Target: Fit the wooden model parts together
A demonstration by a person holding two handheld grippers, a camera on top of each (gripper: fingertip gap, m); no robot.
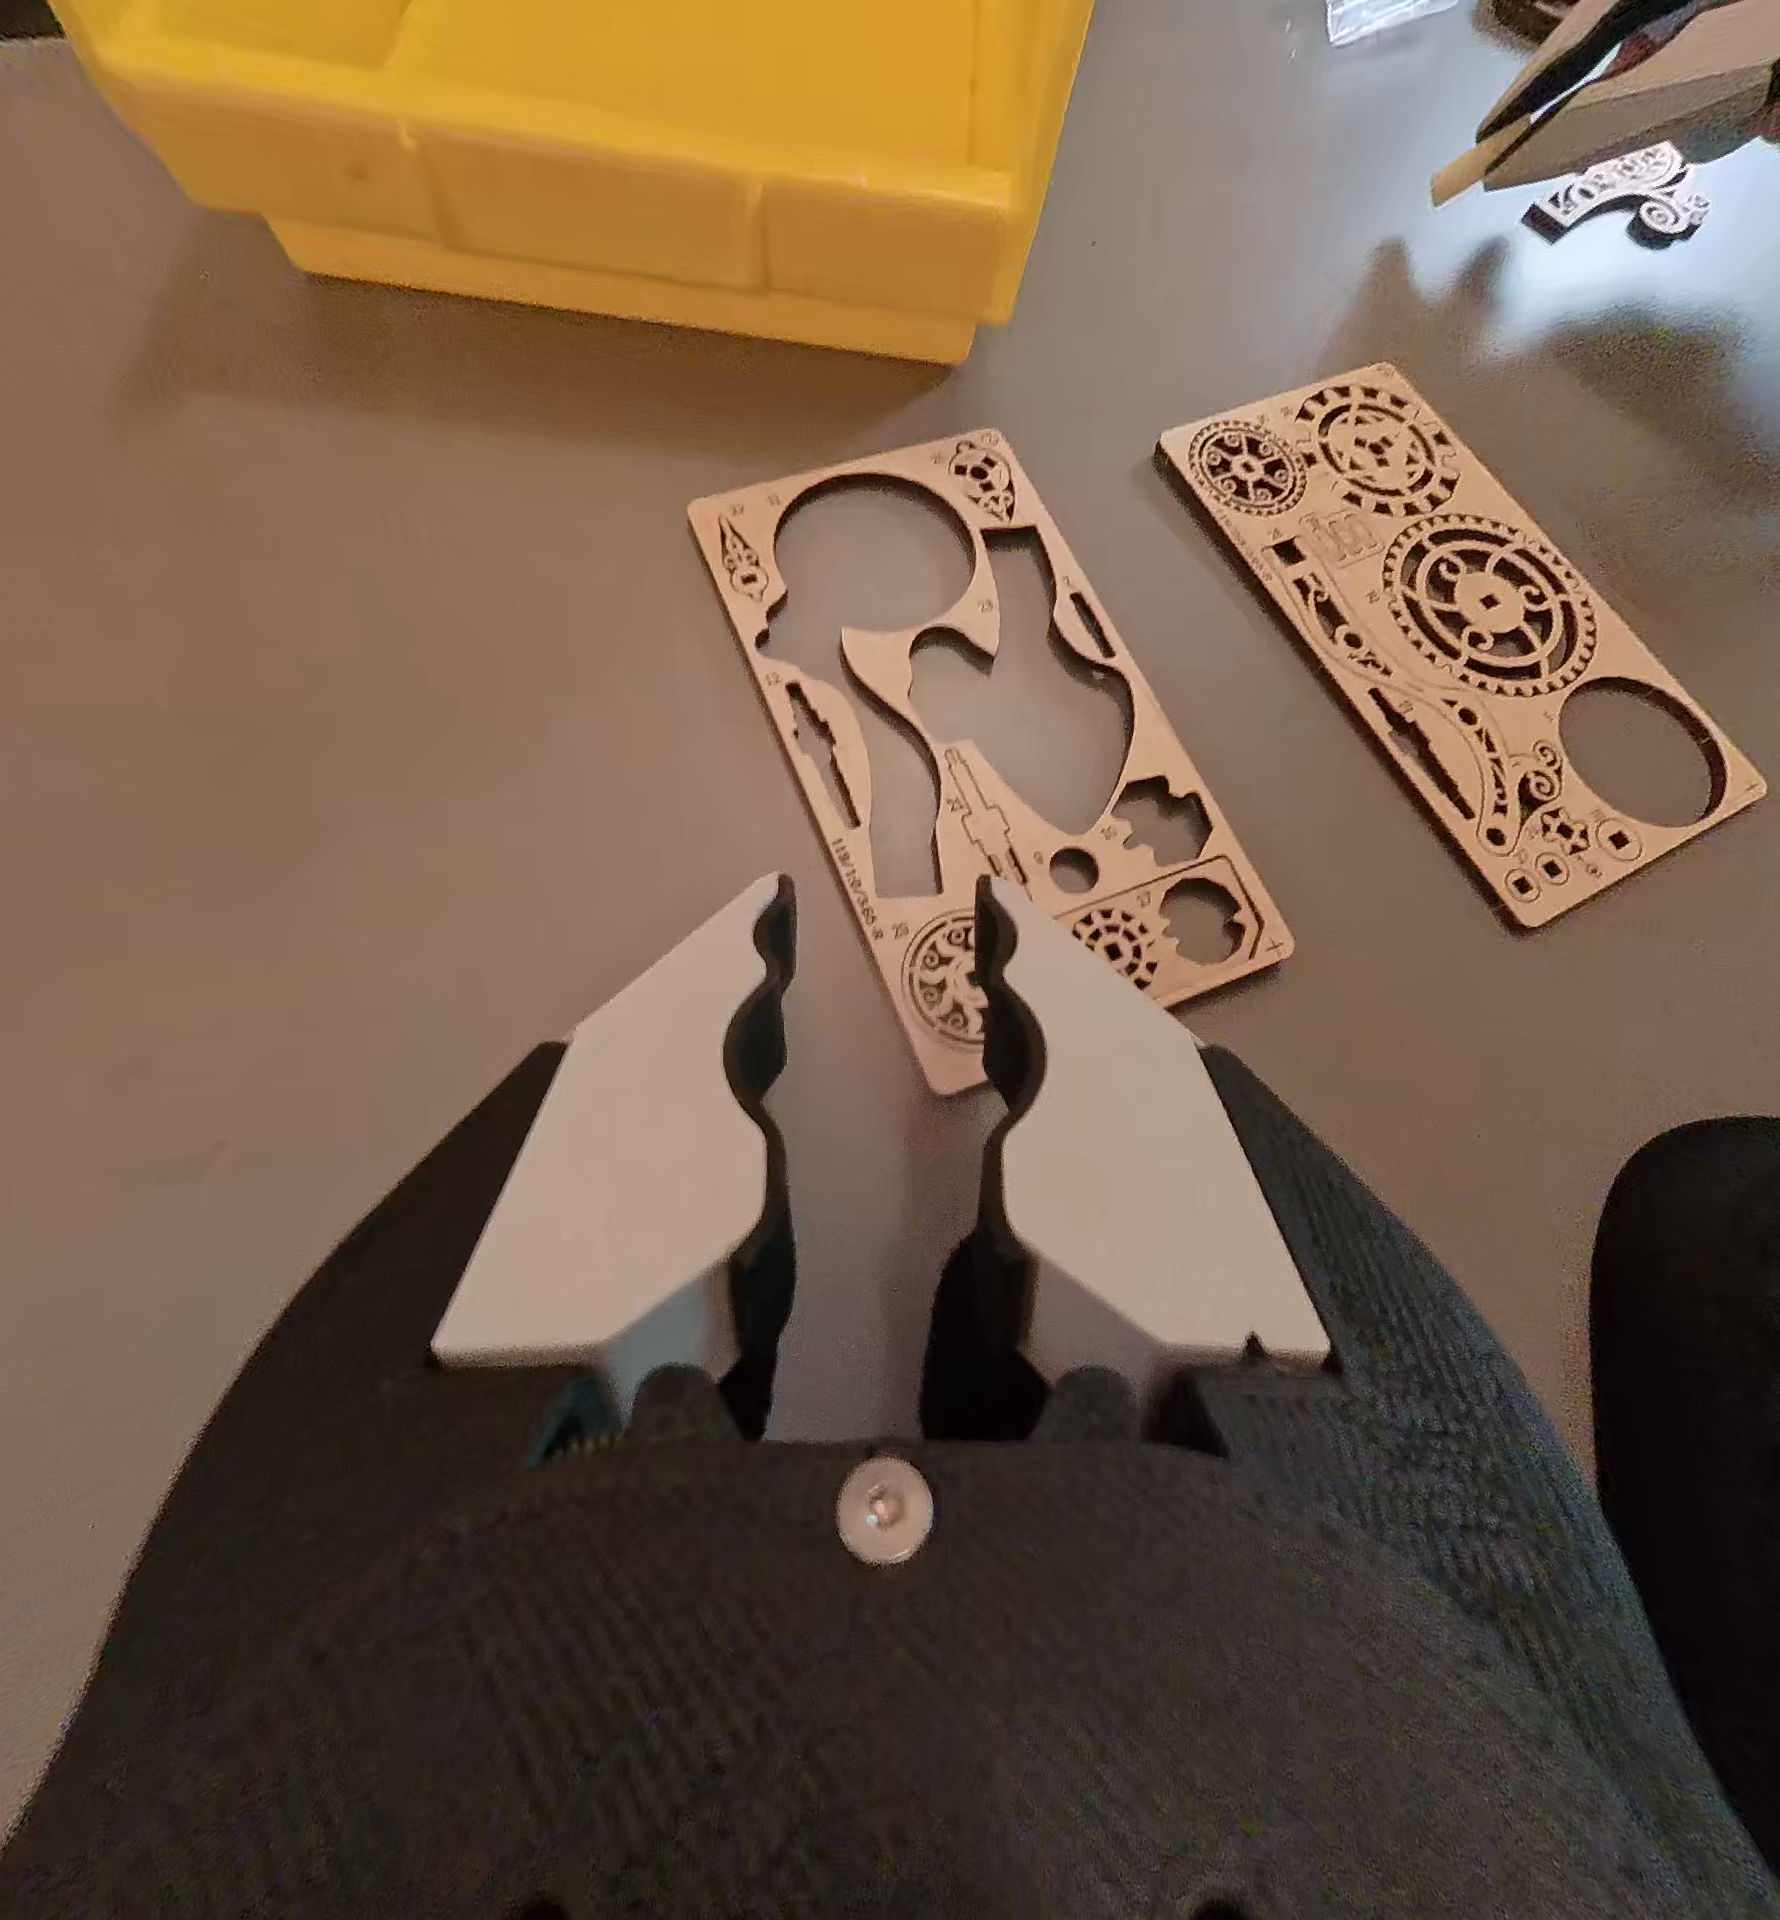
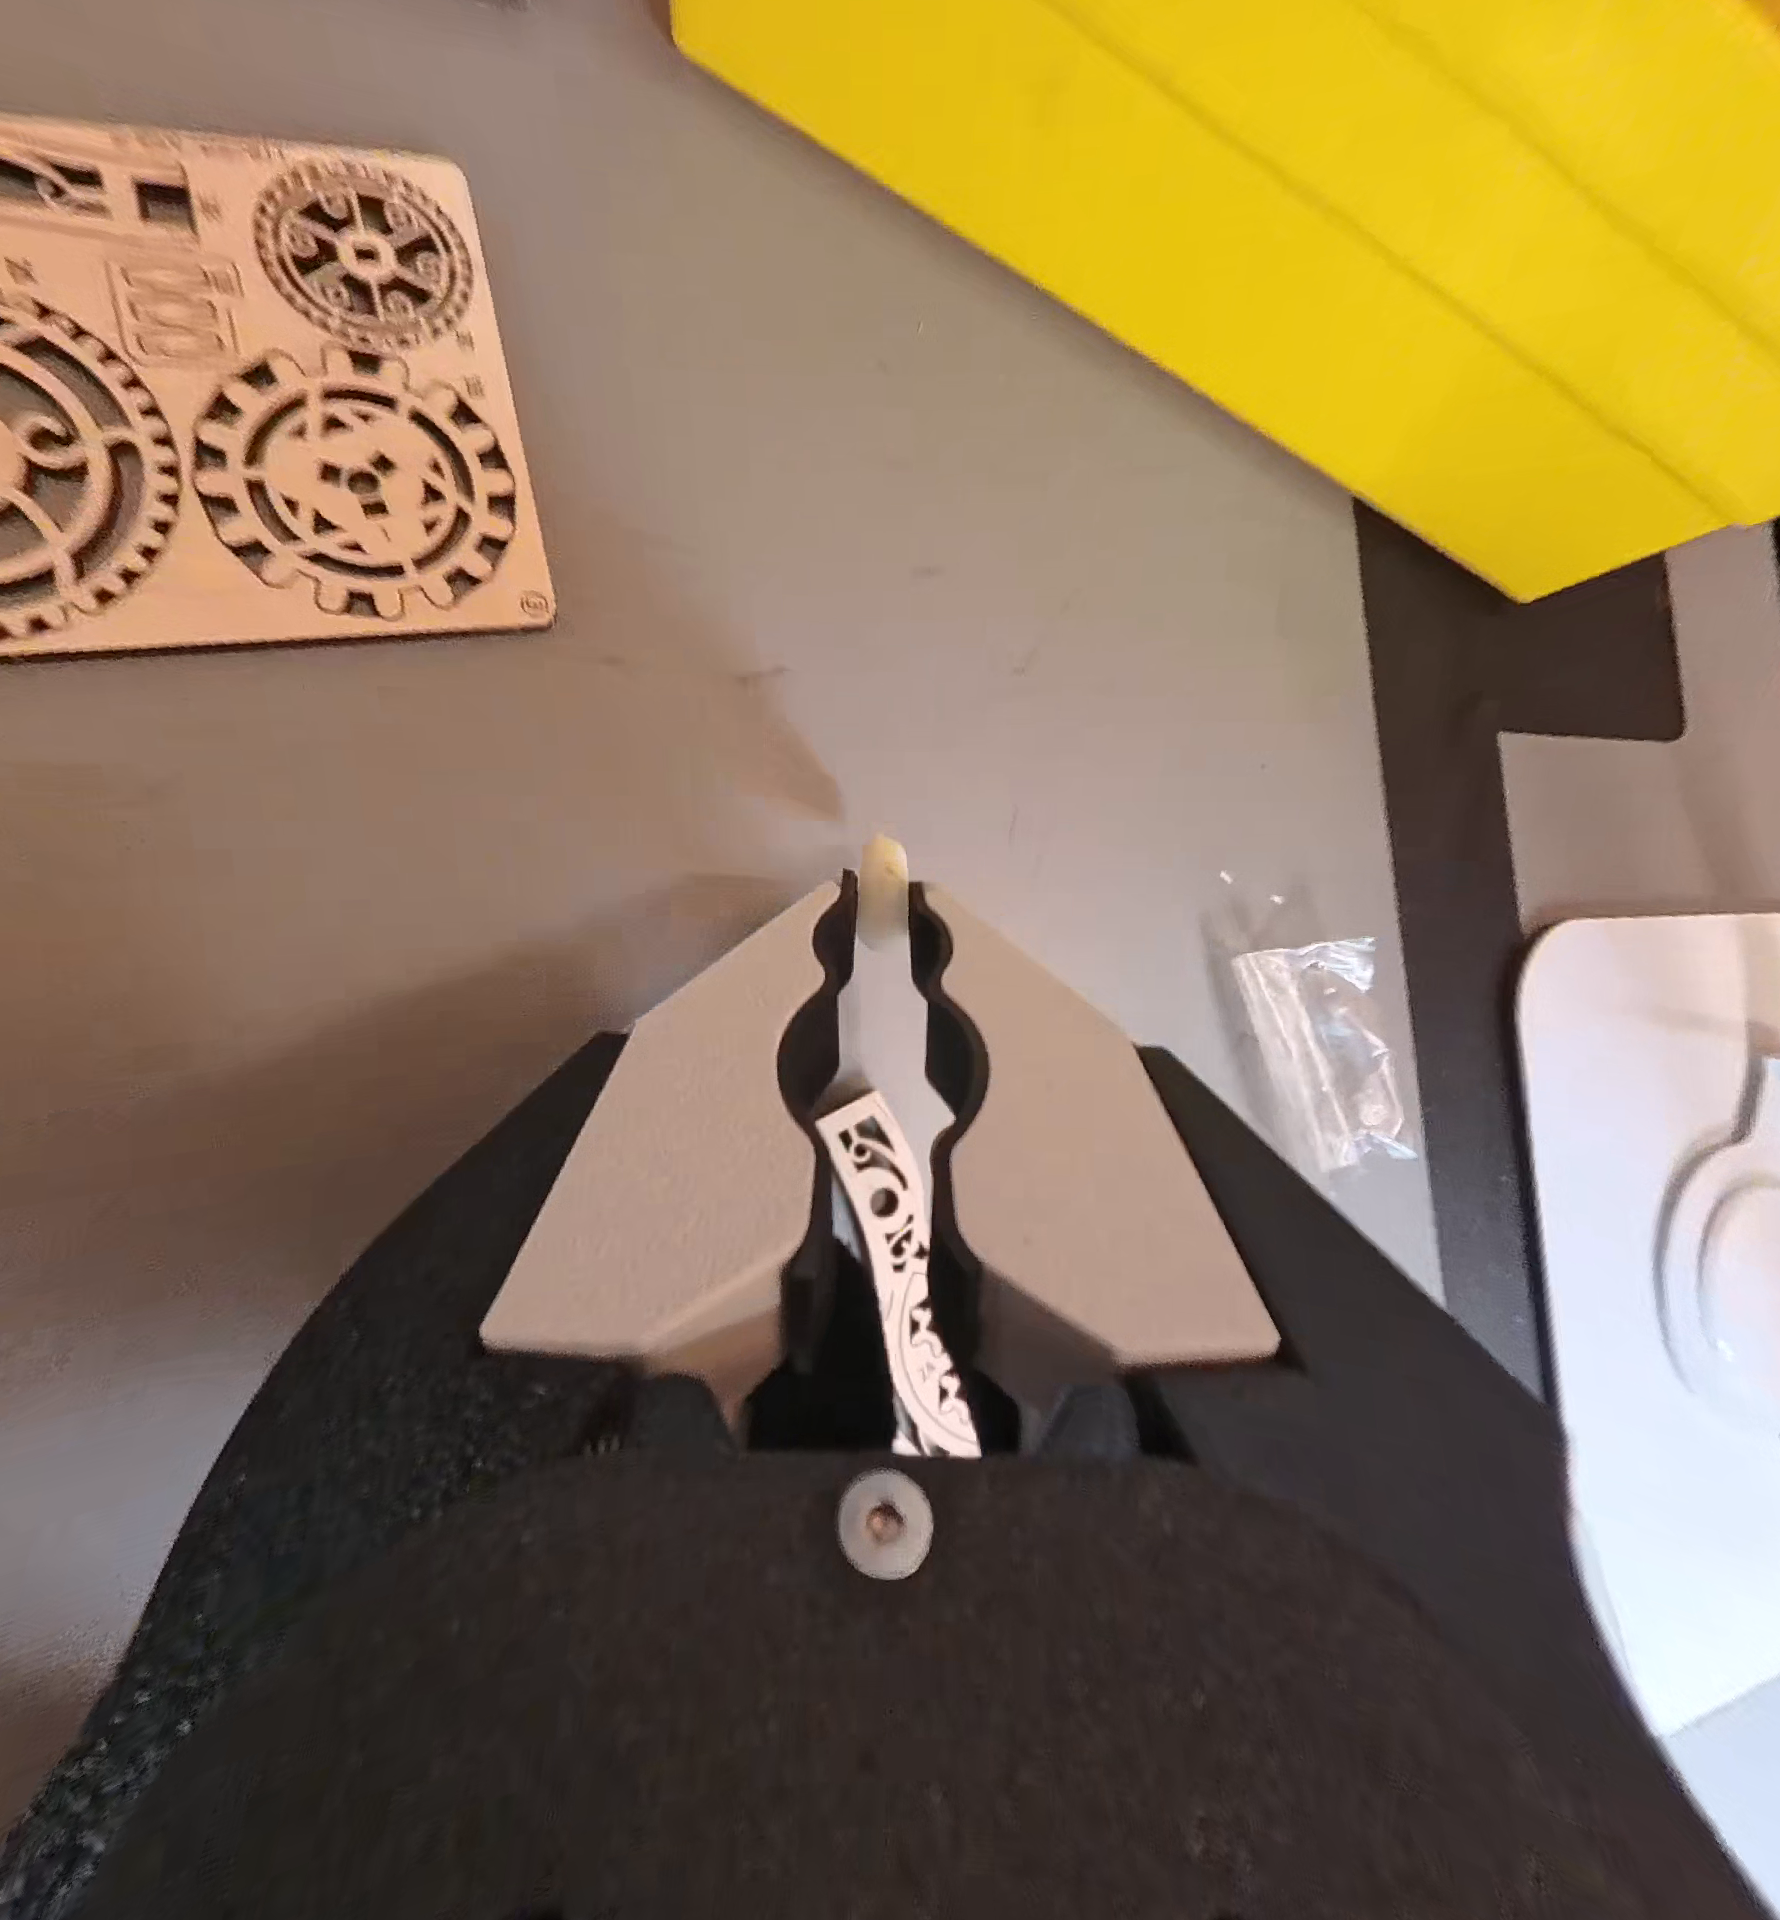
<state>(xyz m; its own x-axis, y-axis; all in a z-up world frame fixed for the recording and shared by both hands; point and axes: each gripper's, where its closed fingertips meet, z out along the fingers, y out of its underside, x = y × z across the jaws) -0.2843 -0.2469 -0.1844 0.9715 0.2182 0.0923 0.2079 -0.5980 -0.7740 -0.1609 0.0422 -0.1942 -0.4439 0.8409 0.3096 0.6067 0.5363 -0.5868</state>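
Note:
My left gripper (image 1: 884, 902) is open and empty, just above the near corner of a partly punched-out wooden sheet (image 1: 979, 748) lying flat on the grey table. A second wooden sheet (image 1: 1457, 634) with gear shapes lies to its right and also shows in the right wrist view (image 2: 190, 395). My right gripper (image 2: 883, 883) is shut on a thin pierced wooden part (image 2: 896, 1226), whose pale tip pokes out past the fingertips. In the left wrist view the right gripper (image 1: 1462, 182) hovers at the far right with that wooden part (image 1: 1613, 203) under it.
A yellow plastic bin (image 1: 595, 156) stands at the back of the table and shows in the right wrist view (image 2: 1281, 260). A small clear bag of bits (image 2: 1312, 1049) and a white moulded tray (image 2: 1696, 1195) lie right of my right gripper. A dark object (image 1: 1748, 1403) sits at the near right.

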